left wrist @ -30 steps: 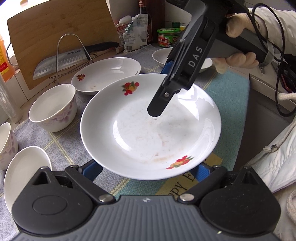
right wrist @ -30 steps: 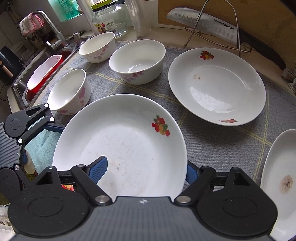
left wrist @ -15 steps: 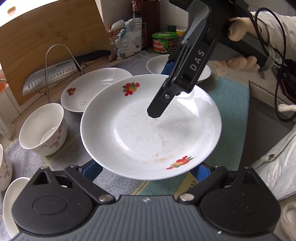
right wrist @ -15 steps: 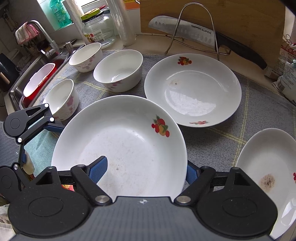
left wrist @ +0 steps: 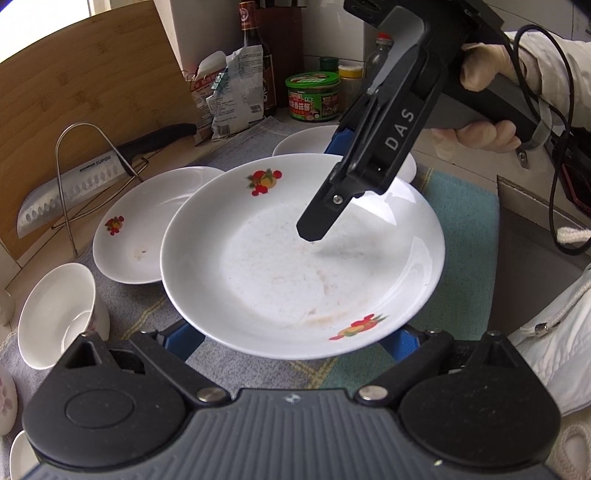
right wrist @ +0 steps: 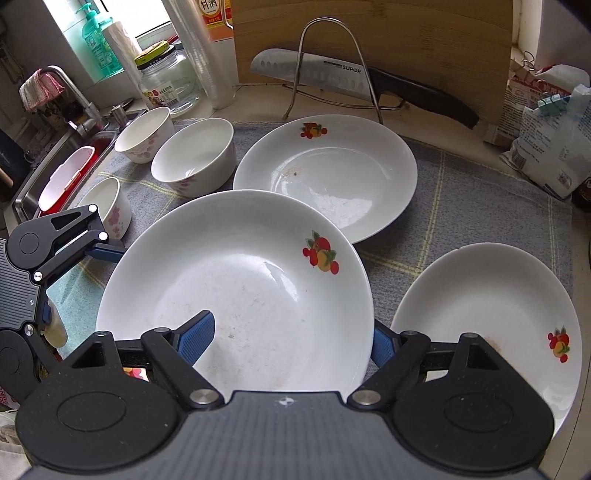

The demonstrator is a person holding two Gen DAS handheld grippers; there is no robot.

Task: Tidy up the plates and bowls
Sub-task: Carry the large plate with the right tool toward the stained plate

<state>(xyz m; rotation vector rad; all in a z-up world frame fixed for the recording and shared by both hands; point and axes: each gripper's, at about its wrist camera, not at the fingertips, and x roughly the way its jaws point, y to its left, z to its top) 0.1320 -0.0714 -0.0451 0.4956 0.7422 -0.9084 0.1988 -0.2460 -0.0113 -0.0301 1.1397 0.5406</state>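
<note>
Fruit-patterned white plate (left wrist: 295,273) is held clear of the desk (right wrist: 461,195), above the grey checked cloth (right wrist: 480,221) and partly over a second plate (right wrist: 325,173); a third plate (right wrist: 487,314) lies to its right. Smears are noted in its well. Right claw (right wrist: 288,336) is clamped on the plate, one blue pad lying inside the well, the other outside the rim. Left claw (left wrist: 291,339) has both fingers running under the plate, tips hidden; a firm clamp cannot be told. Lettering "DAS" reads on the right claw's body. The knife (right wrist: 314,74) in the wire stand (right wrist: 328,33) reads "SUPOR". The print on the green-lidded jar (left wrist: 314,98) is too small to read.
</note>
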